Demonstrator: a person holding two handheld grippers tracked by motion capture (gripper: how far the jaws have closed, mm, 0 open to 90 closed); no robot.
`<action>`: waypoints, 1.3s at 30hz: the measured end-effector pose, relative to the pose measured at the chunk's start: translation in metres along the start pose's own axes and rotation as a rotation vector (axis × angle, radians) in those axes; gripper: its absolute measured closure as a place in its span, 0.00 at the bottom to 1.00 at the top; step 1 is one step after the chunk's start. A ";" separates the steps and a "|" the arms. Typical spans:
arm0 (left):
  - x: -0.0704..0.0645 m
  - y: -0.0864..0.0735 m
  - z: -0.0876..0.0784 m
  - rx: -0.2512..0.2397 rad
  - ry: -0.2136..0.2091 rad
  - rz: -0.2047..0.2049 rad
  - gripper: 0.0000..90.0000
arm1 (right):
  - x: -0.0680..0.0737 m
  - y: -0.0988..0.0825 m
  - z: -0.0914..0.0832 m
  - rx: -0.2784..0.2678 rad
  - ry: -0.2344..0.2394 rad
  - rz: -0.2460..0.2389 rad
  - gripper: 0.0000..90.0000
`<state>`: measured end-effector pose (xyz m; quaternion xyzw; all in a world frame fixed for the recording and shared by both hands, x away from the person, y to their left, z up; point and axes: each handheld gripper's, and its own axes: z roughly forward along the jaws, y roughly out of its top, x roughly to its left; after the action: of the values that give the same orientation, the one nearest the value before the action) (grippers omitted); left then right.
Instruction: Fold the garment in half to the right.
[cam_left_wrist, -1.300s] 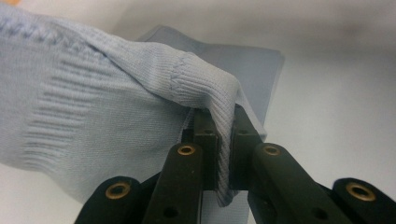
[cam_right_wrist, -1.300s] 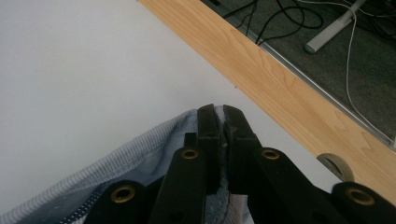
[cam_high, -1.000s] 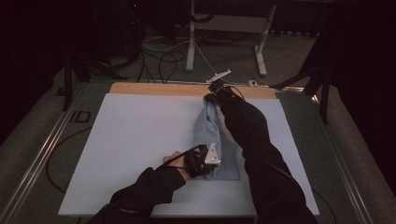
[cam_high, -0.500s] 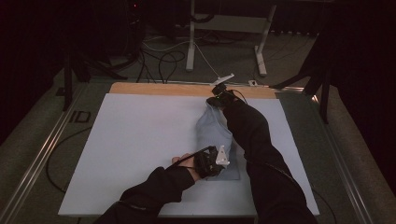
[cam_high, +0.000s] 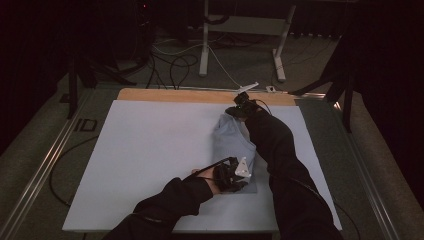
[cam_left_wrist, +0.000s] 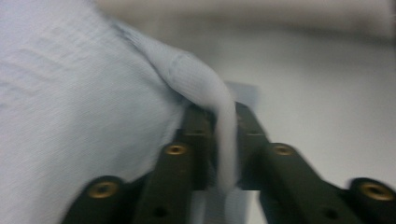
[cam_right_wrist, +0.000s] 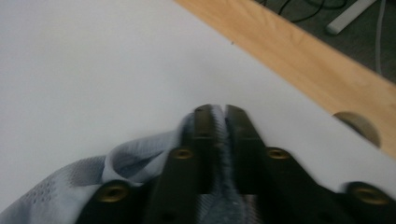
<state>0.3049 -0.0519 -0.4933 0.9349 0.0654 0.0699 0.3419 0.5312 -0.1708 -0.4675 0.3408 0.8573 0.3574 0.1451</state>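
Cloth: a pale blue knit garment (cam_high: 231, 142) lies folded into a long narrow strip on the white sheet (cam_high: 150, 150), right of centre, running from about 12 o'clock at its far end to 6 o'clock at its near end in the high view
Left gripper: the left gripper (cam_high: 235, 177) sits at the near end of the cloth, at roughly 6 o'clock of it, with its grey three-cornered plate (cam_high: 243, 167) on top
Left gripper state: in the left gripper view the left gripper (cam_left_wrist: 223, 133) has a raised fold of the cloth (cam_left_wrist: 84, 116) between its two black jaws; the jaws have just been opening and stand narrow, and the blur leaves it unclear whether the pads press on the fold
Right gripper: the right gripper (cam_high: 239, 106) is at the far end of the cloth, at 12 o'clock of it, close to the wooden strip (cam_high: 175, 95) along the table's far edge
Right gripper state: in the right gripper view the right gripper (cam_right_wrist: 218, 114) has a thin edge of the cloth (cam_right_wrist: 70, 196) running up between its jaws; they have just been opening, the gap is narrow, and the cloth is between them
Arms: both black sleeves come in from 6 o'clock; the right sleeve (cam_high: 280, 160) lies along the right side of the cloth
Surroundings: cables (cam_high: 170, 65) and a white table leg frame (cam_high: 205, 45) on the floor beyond the table, toward 12 o'clock
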 end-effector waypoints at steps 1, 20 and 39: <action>0.000 0.000 0.000 0.000 0.000 0.000 0.74 | -0.001 -0.001 0.000 -0.003 0.002 0.003 0.60; -0.004 0.008 -0.009 -0.002 -0.025 0.015 0.50 | -0.011 -0.007 -0.029 -0.062 -0.020 0.039 0.11; -0.001 -0.002 -0.042 -0.028 -0.043 -0.009 0.38 | -0.005 -0.014 -0.047 -0.105 -0.015 0.035 0.11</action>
<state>0.2970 -0.0245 -0.4630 0.9309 0.0613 0.0490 0.3568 0.5051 -0.2057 -0.4446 0.3505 0.8301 0.4020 0.1630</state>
